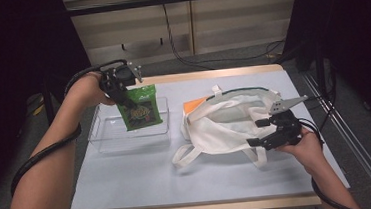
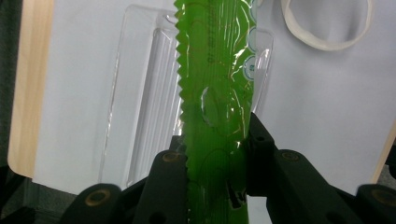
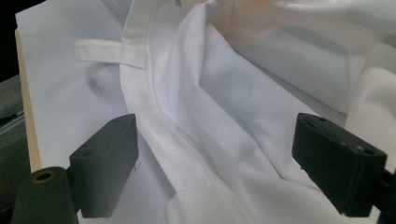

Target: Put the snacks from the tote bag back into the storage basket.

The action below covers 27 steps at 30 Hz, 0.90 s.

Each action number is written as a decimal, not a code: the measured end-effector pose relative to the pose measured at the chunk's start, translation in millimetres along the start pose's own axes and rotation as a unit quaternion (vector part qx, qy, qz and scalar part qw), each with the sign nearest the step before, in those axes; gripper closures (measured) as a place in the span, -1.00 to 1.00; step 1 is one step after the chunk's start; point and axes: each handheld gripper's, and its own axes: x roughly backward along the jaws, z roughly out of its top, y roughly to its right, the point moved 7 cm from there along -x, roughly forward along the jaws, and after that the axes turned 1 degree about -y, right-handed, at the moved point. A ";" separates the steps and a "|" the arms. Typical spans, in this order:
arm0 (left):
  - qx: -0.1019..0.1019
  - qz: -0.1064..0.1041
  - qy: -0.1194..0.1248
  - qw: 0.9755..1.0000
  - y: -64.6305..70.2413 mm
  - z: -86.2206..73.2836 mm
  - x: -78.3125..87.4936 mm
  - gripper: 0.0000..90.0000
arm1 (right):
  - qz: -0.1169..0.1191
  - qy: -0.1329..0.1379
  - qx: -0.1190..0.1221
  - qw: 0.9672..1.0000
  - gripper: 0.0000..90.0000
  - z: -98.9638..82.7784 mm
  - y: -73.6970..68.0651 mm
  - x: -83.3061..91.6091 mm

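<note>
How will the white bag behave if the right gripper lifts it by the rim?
The white bag is probably floppy: its cloth lies in soft folds. It would likely sag and close when lifted by one edge. It seems light, though an orange item lies at its mouth. The right gripper stands open around the rim.

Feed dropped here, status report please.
Left gripper shut on green snack packet, above clear tray. Right gripper open at white tote bag rim. Nothing blocking.
</note>
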 end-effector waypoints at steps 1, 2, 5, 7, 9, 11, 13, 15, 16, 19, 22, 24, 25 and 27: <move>-0.004 0.000 -0.001 1.000 -0.8 -2.0 -1.5 0.67 | 0.001 0.000 0.000 1.000 -0.69 0.1 -0.2 -0.1; 0.000 -0.002 -0.003 1.000 -0.2 -3.8 -3.4 0.67 | 0.000 -0.001 0.000 1.000 -0.69 0.1 -0.3 0.0; -0.010 -0.002 -0.008 1.000 0.7 -7.7 -9.4 0.67 | 0.000 0.000 0.000 1.000 -0.69 0.5 -0.9 -0.1; -0.008 -0.004 -0.002 1.000 3.1 -8.0 -14.2 0.67 | 0.000 0.000 0.001 1.000 -0.69 0.5 -0.9 -0.1; -0.008 -0.003 -0.003 1.000 4.6 -8.4 -19.4 0.66 | 0.000 0.000 0.002 1.000 -0.69 0.4 -1.0 -0.2; -0.009 -0.005 0.002 1.000 6.4 -7.8 -25.2 0.66 | 0.001 -0.001 0.002 1.000 -0.69 0.3 -1.1 -0.4; -0.016 -0.010 0.003 1.000 8.1 -6.9 -29.8 0.66 | 0.001 -0.002 0.003 1.000 -0.69 0.3 -1.3 -0.7; -0.026 -0.012 0.003 1.000 9.4 -5.7 -33.7 0.66 | 0.001 -0.002 0.003 1.000 -0.69 0.3 -1.3 -0.9; -0.020 -0.018 0.010 1.000 10.9 -4.4 -35.6 0.66 | 0.001 -0.002 0.002 1.000 -0.69 0.3 -1.2 -0.9; -0.017 -0.015 0.004 1.000 11.4 -2.9 -40.1 0.66 | 0.001 -0.002 0.002 1.000 -0.69 0.3 -1.1 -1.0; -0.026 -0.021 0.008 0.999 13.3 -1.6 -46.0 0.65 | 0.002 -0.002 0.003 1.000 -0.69 0.7 -1.5 -1.1; -0.036 -0.023 0.006 0.999 14.8 -1.4 -49.8 0.64 | 0.003 -0.002 0.004 1.000 -0.69 0.8 -1.8 -1.0; -0.039 -0.015 0.008 0.999 13.5 -0.9 -51.4 0.63 | 0.002 -0.002 0.004 1.000 -0.69 0.8 -1.8 -1.0; -0.032 -0.021 0.005 0.999 15.3 -0.8 -55.1 0.63 | 0.003 -0.002 0.003 1.000 -0.69 0.9 -1.6 -0.9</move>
